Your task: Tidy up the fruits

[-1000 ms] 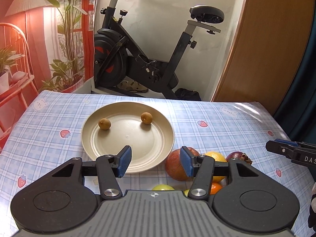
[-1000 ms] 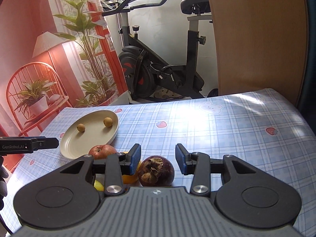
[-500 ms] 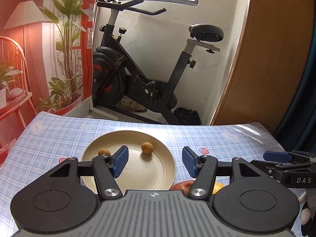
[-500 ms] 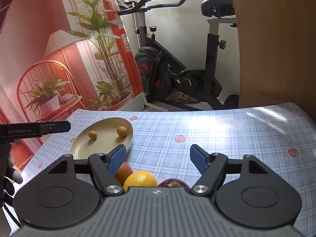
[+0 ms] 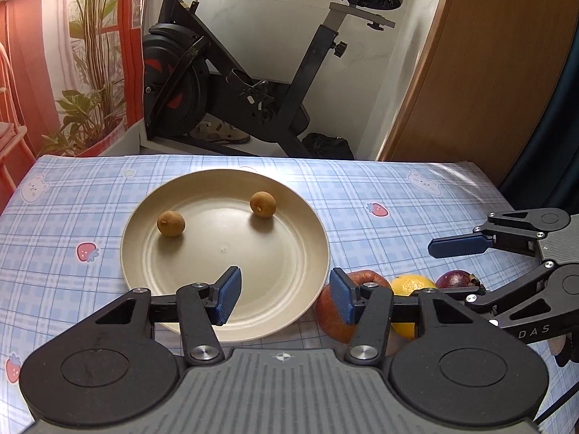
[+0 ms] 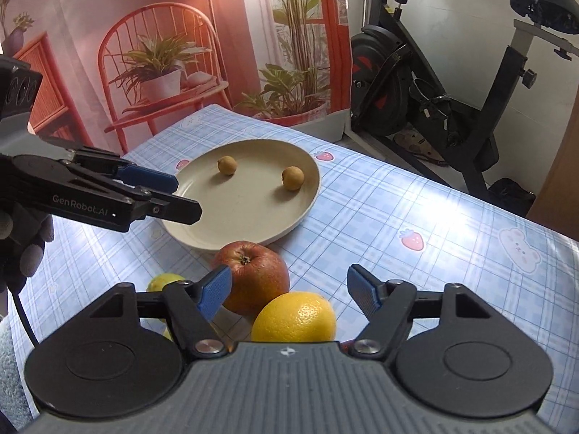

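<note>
Nearby, apple (image 6: 253, 275) and orange (image 6: 294, 316) beside plate (image 6: 253, 217).

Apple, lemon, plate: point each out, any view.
apple (image 6: 253, 275), right wrist view, upper side below the stem.
lemon (image 6: 294, 318), right wrist view, middle of the peel.
plate (image 5: 289, 253), left wrist view, bare floor right of centre.

I am looking at my two black grippers: the left gripper (image 5: 284, 298) is wearing ribbed blue pads, silver screws and white "GenRobot.AI" lettering; the right gripper (image 6: 289, 293) is showing "DAS". A grey knit glove (image 6: 30, 253) is covering my left hand, a black cable trailing below.
</note>
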Demonstrator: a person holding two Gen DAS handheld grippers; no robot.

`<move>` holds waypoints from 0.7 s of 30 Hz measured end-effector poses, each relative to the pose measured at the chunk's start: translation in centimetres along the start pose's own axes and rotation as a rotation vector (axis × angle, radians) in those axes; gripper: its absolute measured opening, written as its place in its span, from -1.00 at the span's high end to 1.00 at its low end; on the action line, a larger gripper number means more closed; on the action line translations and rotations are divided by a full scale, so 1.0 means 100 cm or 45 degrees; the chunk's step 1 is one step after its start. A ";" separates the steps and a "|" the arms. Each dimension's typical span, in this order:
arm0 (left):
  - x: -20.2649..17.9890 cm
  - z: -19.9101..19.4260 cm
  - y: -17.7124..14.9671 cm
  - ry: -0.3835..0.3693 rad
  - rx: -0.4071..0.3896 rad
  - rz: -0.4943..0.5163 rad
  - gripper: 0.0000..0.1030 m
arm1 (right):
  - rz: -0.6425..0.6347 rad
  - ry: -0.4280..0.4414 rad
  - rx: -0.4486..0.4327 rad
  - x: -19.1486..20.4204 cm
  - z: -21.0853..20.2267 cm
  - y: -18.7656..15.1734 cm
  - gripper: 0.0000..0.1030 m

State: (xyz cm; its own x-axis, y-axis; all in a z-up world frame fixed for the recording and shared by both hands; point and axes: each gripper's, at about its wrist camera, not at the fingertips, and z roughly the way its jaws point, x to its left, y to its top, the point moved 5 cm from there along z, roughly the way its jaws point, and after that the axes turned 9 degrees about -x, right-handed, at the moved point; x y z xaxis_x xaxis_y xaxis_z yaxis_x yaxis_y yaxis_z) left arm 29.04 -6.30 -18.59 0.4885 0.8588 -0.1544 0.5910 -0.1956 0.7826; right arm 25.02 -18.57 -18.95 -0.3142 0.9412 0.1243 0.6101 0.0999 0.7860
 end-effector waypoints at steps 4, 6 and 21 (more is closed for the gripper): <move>0.004 0.006 -0.002 -0.059 0.024 -0.027 0.11 | -0.071 0.078 0.064 0.008 0.013 -0.004 -0.08; 0.005 0.010 -0.003 -0.084 0.042 -0.056 0.11 | -0.105 0.091 0.078 0.008 0.018 -0.003 -0.08; -0.002 0.023 -0.008 -0.175 0.101 -0.106 0.10 | -0.147 0.204 0.154 0.012 0.045 -0.002 -0.14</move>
State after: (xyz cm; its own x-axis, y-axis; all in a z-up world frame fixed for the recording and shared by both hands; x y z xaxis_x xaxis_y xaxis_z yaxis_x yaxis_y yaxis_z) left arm 29.95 -7.44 -20.56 0.5158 0.8018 -0.3019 0.6794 -0.1681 0.7143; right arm 27.78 -16.06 -21.71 -0.4926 0.8590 0.1395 0.6430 0.2513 0.7234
